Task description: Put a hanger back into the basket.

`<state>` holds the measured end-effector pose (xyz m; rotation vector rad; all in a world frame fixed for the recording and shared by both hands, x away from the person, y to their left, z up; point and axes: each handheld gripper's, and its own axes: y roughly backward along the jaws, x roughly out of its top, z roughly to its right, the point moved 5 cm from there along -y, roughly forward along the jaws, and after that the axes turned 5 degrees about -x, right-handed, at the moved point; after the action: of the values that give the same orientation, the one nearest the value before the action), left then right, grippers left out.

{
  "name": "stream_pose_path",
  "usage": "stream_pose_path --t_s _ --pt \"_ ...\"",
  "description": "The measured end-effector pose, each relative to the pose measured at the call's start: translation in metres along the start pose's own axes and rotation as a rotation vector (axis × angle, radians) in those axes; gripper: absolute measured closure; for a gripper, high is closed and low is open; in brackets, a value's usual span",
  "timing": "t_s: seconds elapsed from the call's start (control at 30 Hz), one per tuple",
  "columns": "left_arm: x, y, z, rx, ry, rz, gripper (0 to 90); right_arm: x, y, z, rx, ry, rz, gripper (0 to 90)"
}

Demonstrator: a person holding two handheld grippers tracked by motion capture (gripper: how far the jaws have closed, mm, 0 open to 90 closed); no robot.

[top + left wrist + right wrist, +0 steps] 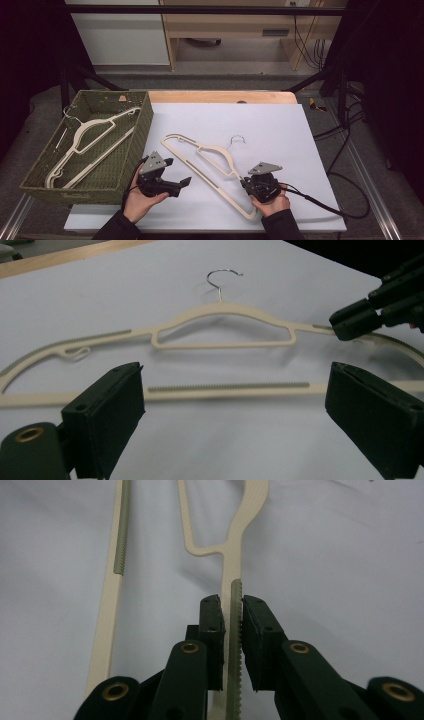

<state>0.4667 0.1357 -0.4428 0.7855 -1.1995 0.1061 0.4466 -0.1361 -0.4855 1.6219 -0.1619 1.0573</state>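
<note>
Right gripper point(231, 611) clamped on hanger point(210, 150) arm, left gripper point(235, 405) jaws apart — seemingly holding nothing

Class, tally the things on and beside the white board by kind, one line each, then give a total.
Cream hangers: 2, one on the board, one in the basket
Green woven basket: 1
Hand-held grippers: 2, left, right
Total: 5

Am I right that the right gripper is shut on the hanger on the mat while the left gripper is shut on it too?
Not quite: the left gripper is open, its jaws apart above the hanger, as the left gripper view shows. The right gripper is indeed shut on it.
</note>
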Motion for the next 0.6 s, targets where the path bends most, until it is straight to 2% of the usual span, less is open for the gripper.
stream_pose_path --t_s 0.23,0.33,0.6 --pt "0.027 -0.032 -0.004 -0.024 0.022 -0.013 9.9 0.002 0.007 -0.005 0.023 0.059 0.033 80.1" --pt "0.035 -0.048 -0.007 -0.032 0.046 -0.022 10.9 0.002 0.008 -0.006 0.028 0.063 0.037 80.2" --pt "0.044 -0.092 -0.017 -0.027 0.069 -0.095 15.2 0.003 0.011 -0.009 0.045 0.080 0.038 80.1"
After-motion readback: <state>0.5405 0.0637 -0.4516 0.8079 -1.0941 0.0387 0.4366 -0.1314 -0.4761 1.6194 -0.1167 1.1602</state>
